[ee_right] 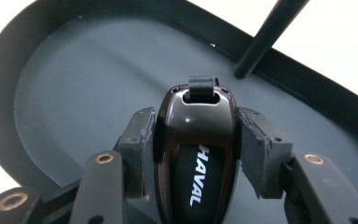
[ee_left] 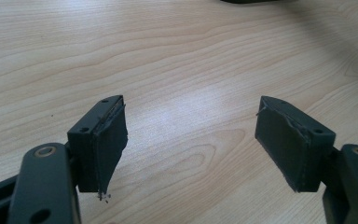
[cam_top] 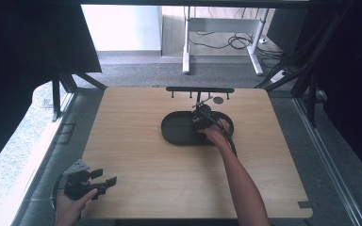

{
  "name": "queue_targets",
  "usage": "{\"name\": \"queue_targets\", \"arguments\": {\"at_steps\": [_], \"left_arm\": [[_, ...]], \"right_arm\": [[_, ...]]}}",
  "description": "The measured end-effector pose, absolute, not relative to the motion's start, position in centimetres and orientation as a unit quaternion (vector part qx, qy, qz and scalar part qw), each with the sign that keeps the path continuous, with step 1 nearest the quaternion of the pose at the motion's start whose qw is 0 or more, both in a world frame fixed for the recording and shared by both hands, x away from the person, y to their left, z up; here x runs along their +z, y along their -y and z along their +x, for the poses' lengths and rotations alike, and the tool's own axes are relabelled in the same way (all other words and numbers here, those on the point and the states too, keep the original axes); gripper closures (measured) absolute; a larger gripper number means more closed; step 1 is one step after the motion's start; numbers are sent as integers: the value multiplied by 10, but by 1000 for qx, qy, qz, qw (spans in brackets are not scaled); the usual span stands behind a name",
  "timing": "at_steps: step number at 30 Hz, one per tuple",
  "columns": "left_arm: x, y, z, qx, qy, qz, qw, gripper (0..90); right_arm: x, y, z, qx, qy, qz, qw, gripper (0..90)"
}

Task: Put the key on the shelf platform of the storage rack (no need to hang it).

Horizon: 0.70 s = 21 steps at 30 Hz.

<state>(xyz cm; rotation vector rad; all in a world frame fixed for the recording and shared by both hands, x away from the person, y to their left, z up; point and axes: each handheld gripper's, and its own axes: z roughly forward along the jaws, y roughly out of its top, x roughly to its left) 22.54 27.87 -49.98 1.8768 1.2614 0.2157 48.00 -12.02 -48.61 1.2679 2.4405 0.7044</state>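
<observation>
My light wooden table (cam_top: 136, 179) carries a black oval tray (cam_top: 174, 131). A black key rack (cam_top: 200, 89) stands behind it.

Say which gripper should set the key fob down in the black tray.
Right. The right gripper is already shut on the key fob directly over the black tray. The left gripper sits open at the table's near-left corner, far from the tray.

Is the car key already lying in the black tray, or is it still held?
Still held. The right gripper is shut on the car key, pads pressing both its sides, above the floor of the black oval tray.
</observation>
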Motion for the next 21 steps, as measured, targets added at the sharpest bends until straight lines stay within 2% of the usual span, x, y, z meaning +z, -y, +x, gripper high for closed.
{"name": "queue_targets", "arguments": {"at_steps": [21], "left_arm": [[-500, -278, 225, 84, -503, 751, 420, 252]], "right_arm": [[-512, 120, 488, 201, -854, 457, 148, 481]]}}
